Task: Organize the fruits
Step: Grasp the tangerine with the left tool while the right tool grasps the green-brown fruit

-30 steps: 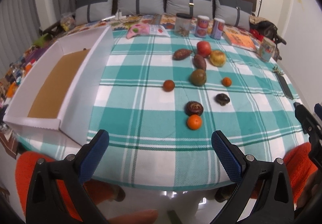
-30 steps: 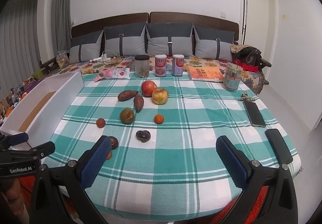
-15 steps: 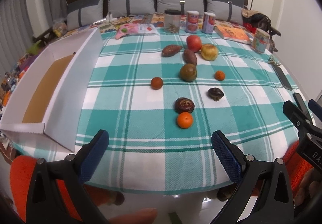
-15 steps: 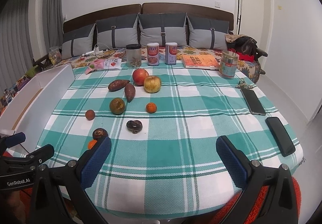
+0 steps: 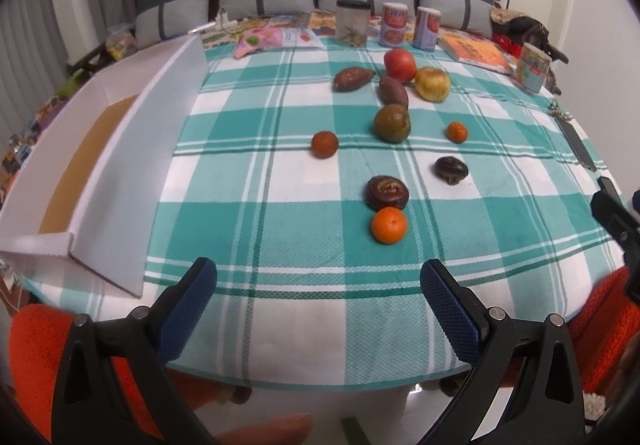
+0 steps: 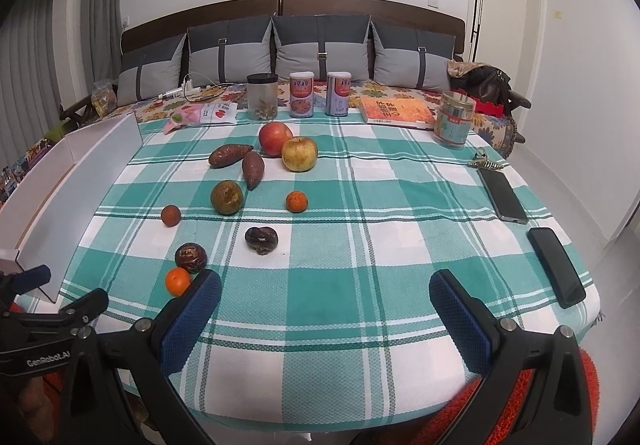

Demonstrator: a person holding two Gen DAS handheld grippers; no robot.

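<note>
Several fruits lie on a green checked tablecloth (image 5: 248,229). Nearest is an orange (image 5: 389,225) beside a dark brown fruit (image 5: 387,193); both also show in the right wrist view: the orange (image 6: 178,281) and the dark fruit (image 6: 191,257). Farther back lie another dark fruit (image 5: 451,169), a greenish round fruit (image 5: 392,123), small oranges (image 5: 325,144), two sweet potatoes (image 5: 354,79), a red apple (image 5: 400,65) and a yellow apple (image 5: 432,84). An open white box (image 5: 132,165) stands at the left. My left gripper (image 5: 318,305) and right gripper (image 6: 325,317) are open and empty above the table's near edge.
Jars and cans (image 6: 302,100), a book (image 6: 396,111), a tin (image 6: 456,123), keys and two phones (image 6: 502,195) sit at the back and right of the table. A sofa with grey cushions (image 6: 320,45) stands behind. Orange chair fabric (image 5: 36,345) lies below the near edge.
Both grippers have moved forward, closer to the table and fruit. Their jaws have stayed open. No fruit has moved.
</note>
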